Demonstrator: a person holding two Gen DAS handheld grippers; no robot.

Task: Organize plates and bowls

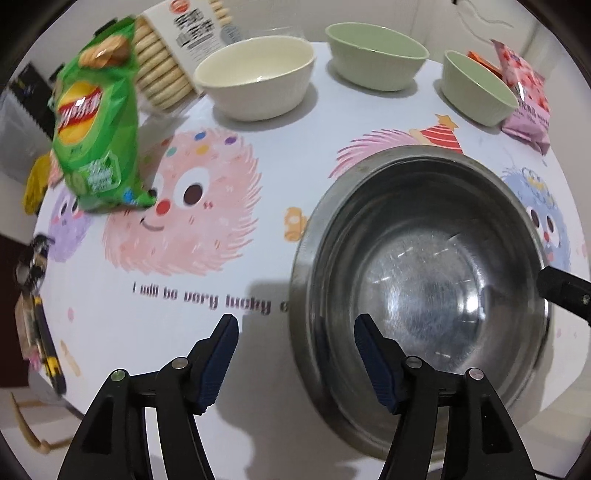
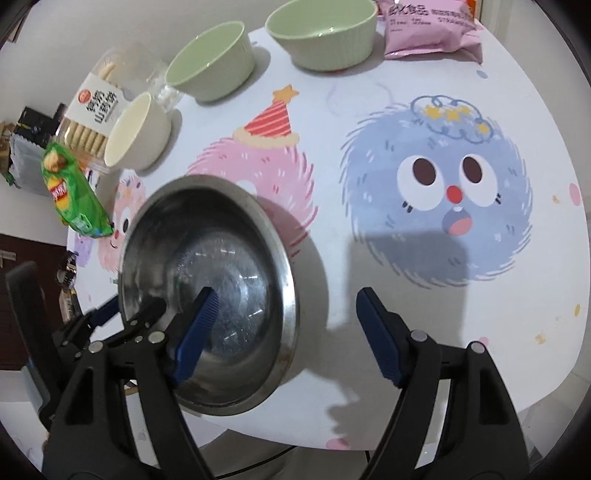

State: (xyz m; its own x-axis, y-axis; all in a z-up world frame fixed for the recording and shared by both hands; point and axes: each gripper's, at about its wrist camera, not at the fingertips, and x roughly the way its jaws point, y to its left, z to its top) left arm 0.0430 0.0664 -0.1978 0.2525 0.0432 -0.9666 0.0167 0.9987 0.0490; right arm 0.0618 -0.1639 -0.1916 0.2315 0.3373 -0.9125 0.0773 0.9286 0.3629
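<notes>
A steel bowl (image 1: 424, 280) stands on the table's near edge; it also shows in the right wrist view (image 2: 210, 288). My left gripper (image 1: 295, 354) is open, its jaws straddling the bowl's left rim. My right gripper (image 2: 284, 332) is open, its jaws straddling the bowl's right rim. A cream bowl (image 1: 255, 77) and two green bowls, one large (image 1: 376, 55) and one small (image 1: 476, 88), stand along the far side. The right wrist view shows the cream bowl (image 2: 136, 129) and the green bowls (image 2: 210, 66) (image 2: 321, 33) too.
A green chip bag (image 1: 96, 125) and a biscuit box (image 1: 173, 55) stand at the far left. A pink snack pack (image 1: 524, 96) lies at the far right. The round table (image 1: 258, 325) has a cartoon-printed cloth. A chair sits by the left edge.
</notes>
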